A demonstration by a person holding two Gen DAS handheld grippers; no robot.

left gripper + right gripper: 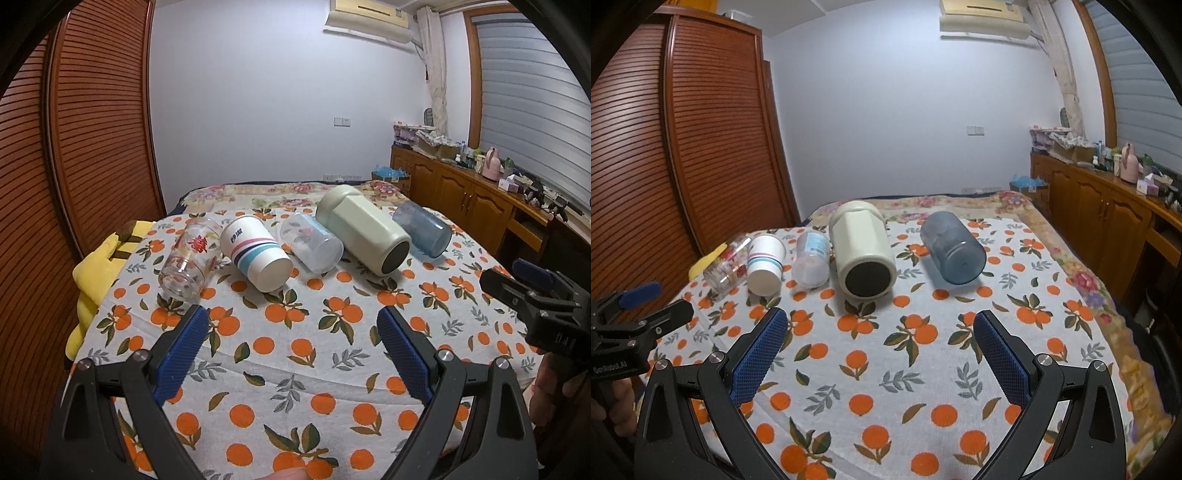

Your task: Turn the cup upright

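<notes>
Several cups lie on their sides in a row on the orange-print cloth point(295, 369), bases toward me: a clear printed glass point(188, 258), a striped paper cup point(256, 251), a frosted plastic cup point(312, 243), a large cream mug point(364, 234) and a blue translucent cup point(423, 229). In the right wrist view they show as the glass point(726, 267), paper cup point(765, 264), frosted cup point(811, 262), cream mug point(862, 251) and blue cup point(953, 251). My left gripper point(293, 321) is open and empty, short of the row. My right gripper point(881, 325) is open and empty, short of the mug.
A yellow plush toy point(99, 266) lies at the cloth's left edge beside the slatted wooden wardrobe point(74, 147). A wooden cabinet point(461, 192) with clutter runs along the right. The right gripper shows at the right of the left wrist view point(532, 295), the left gripper at the left of the right wrist view point(635, 317).
</notes>
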